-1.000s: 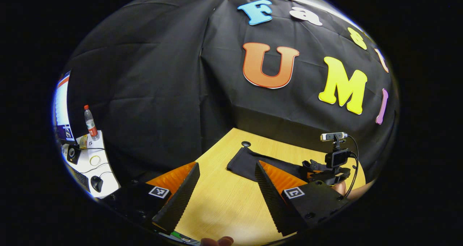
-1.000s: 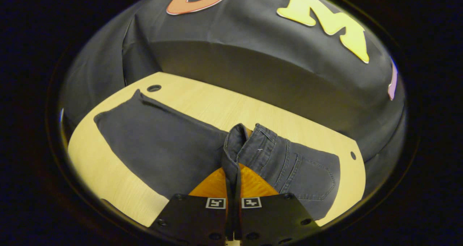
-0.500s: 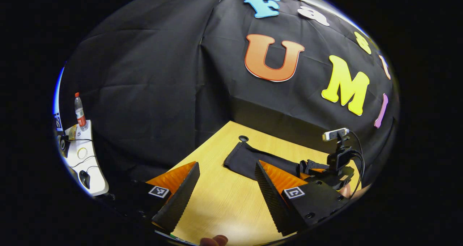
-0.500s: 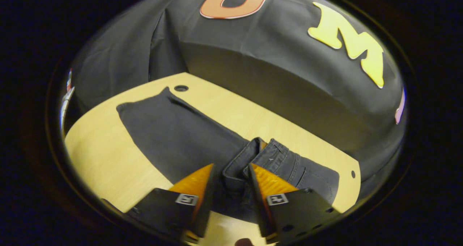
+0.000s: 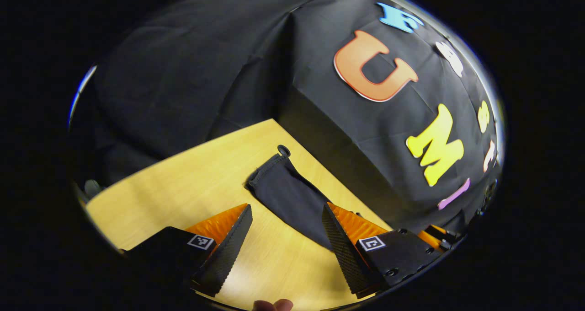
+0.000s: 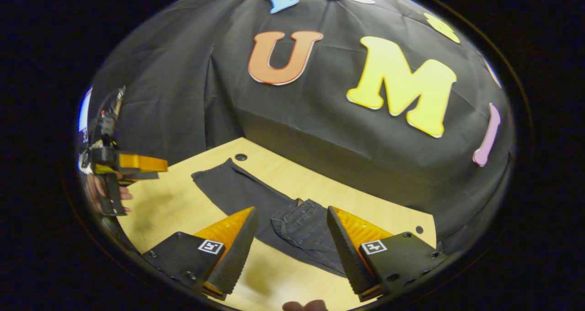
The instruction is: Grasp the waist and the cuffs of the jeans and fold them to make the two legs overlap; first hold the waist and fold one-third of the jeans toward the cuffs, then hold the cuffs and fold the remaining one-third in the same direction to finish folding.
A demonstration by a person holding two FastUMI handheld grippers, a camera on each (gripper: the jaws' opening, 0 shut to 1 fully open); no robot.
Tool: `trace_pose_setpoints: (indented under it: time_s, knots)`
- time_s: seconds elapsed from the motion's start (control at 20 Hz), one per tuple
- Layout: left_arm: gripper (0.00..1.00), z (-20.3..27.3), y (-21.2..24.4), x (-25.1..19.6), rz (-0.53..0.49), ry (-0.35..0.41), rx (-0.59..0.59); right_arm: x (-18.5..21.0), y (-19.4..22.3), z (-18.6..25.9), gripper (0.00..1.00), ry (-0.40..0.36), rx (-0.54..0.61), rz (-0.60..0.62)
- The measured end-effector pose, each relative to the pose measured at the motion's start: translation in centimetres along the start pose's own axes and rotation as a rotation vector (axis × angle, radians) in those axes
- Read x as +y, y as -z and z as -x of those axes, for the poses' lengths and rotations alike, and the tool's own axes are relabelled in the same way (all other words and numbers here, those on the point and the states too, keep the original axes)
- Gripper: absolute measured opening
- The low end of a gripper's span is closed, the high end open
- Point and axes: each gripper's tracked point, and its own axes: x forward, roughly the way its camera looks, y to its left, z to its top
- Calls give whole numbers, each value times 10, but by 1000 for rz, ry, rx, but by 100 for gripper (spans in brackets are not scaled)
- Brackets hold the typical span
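Note:
Dark grey jeans (image 6: 274, 206) lie on the pale wooden table (image 6: 173, 206), legs stacked. The waist part (image 6: 304, 226) is folded over onto the legs; the cuffs (image 6: 215, 176) point to the far left corner. My right gripper (image 6: 288, 238) is open above the table's near side, the folded waist showing between its fingers without touching them. In the left gripper view the cuff end (image 5: 272, 176) of the jeans (image 5: 297, 201) lies ahead of my open left gripper (image 5: 285, 233), which hovers over the table (image 5: 183, 183). The left gripper (image 6: 137, 164) also appears at far left, held by a hand.
The black cloth wall closes the table's far side. A round cable hole (image 6: 241, 157) sits just past the cuffs, another hole (image 6: 419, 229) near the right end. The table's left part (image 5: 160, 196) is bare wood.
My right gripper opened, let go of the waist and drew back and up; the waist now lies folded on the legs. My left gripper swung toward the cuff end.

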Motion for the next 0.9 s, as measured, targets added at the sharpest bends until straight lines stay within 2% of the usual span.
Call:
trace_pose_setpoints:
  time_s: [0.1, 0.2, 0.25, 0.35, 0.55, 0.8, 0.9]
  knots:
    - [99, -28, 7, 7, 105, 2, 35, -29, -8, 31, 93, 52, -12, -32]
    - [99, -49, 14, 16, 233, -4, 63, -59, -11, 57, 96, 116, -22, -50]
    - [99, -62, 17, 21, 287, -6, 69, -69, -8, 66, 93, 140, -16, -70]
    - [99, -81, 23, 28, 369, -19, 78, -94, 1, 83, 93, 196, 5, -117]
    - [99, -98, 29, 40, 420, -46, 80, -122, 20, 94, 95, 275, 41, -171]
    - [98, -130, 3, 42, 583, -11, 19, -140, 28, 108, 95, 310, 59, -204]
    - [94, -140, -1, 41, 601, 1, 8, -149, 32, 115, 95, 336, 64, -207]
